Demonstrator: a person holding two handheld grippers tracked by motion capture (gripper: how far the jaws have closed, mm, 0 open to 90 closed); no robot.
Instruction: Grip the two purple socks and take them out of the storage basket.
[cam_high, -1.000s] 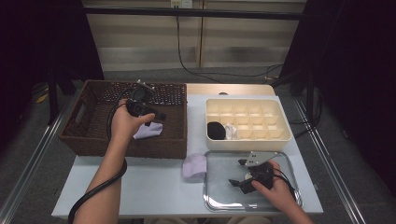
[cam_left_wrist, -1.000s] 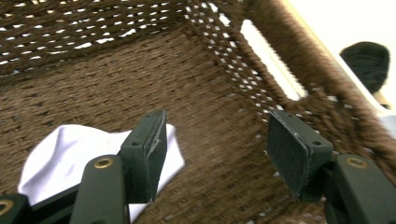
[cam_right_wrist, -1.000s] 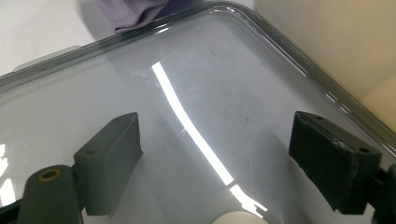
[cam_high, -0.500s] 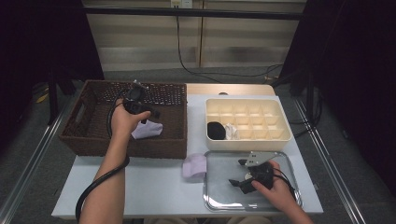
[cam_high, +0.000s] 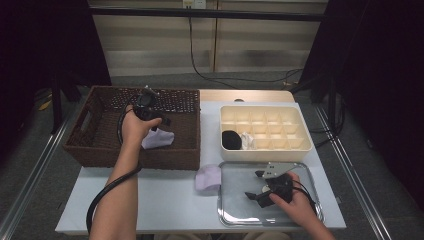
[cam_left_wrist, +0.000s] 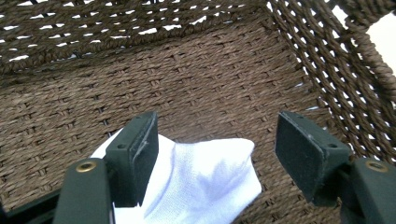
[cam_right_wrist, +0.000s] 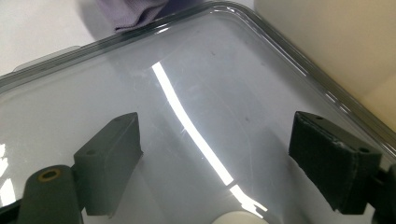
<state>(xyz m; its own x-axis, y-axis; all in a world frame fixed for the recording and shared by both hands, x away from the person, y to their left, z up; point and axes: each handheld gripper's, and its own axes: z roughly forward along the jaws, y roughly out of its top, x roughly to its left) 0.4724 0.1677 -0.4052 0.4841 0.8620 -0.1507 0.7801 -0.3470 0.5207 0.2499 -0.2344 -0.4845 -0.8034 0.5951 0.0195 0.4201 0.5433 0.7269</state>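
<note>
Left gripper (cam_left_wrist: 212, 149) jaws apart over soft white sock (cam_left_wrist: 205, 182), woven basket (cam_left_wrist: 210, 88)

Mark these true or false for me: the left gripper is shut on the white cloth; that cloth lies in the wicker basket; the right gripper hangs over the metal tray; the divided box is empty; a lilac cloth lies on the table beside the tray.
1. The left gripper is shut on the white cloth. False: its jaws stand open, either side of the cloth.
2. That cloth lies in the wicker basket. True.
3. The right gripper is over the metal tray. True.
4. The divided box is empty. False: a black item and a white item sit in it.
5. A lilac cloth lies beside the tray. True.
</note>
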